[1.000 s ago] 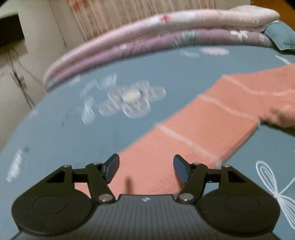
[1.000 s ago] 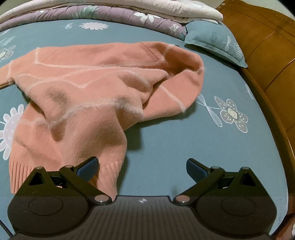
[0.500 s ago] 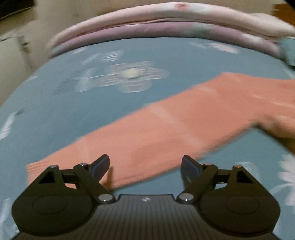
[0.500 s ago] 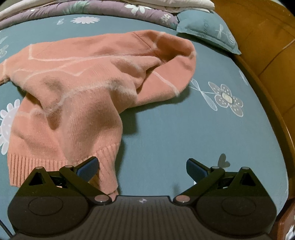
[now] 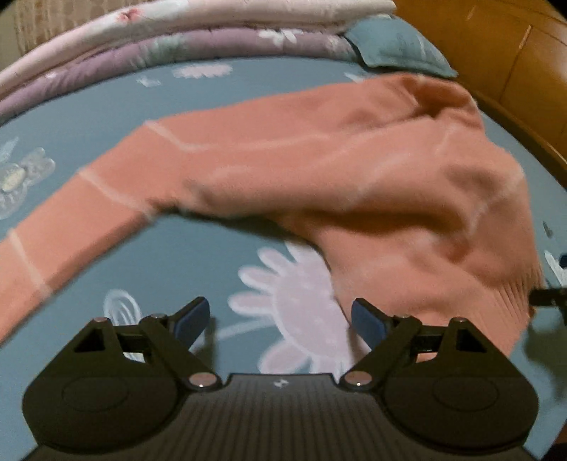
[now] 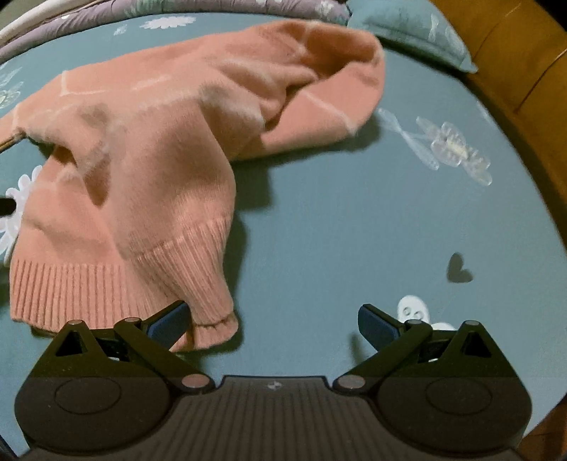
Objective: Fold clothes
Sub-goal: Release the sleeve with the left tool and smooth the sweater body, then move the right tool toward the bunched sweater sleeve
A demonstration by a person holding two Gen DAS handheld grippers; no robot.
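Observation:
A salmon-pink knitted sweater (image 5: 354,170) with thin pale stripes lies rumpled on the teal flowered bedsheet (image 5: 198,255). One sleeve (image 5: 71,220) stretches out to the left in the left wrist view. My left gripper (image 5: 280,314) is open over a white flower print, with nothing between its fingers; the sweater's ribbed hem lies just past its right finger. My right gripper (image 6: 273,317) is open low over the sheet. The folded corner of the ribbed hem (image 6: 198,280) of the sweater (image 6: 159,159) lies right beside its left finger, inside the gap.
Folded pink and purple quilts (image 5: 177,39) are stacked along the far side of the bed. A teal pillow (image 6: 407,25) lies at the far right, against the wooden bed frame (image 6: 514,71). Bare sheet (image 6: 354,220) spreads to the right of the sweater.
The left gripper's jaws have widened and its view has swung right, from the sleeve to the sweater's body and hem. The right gripper has come down closer to the hem corner.

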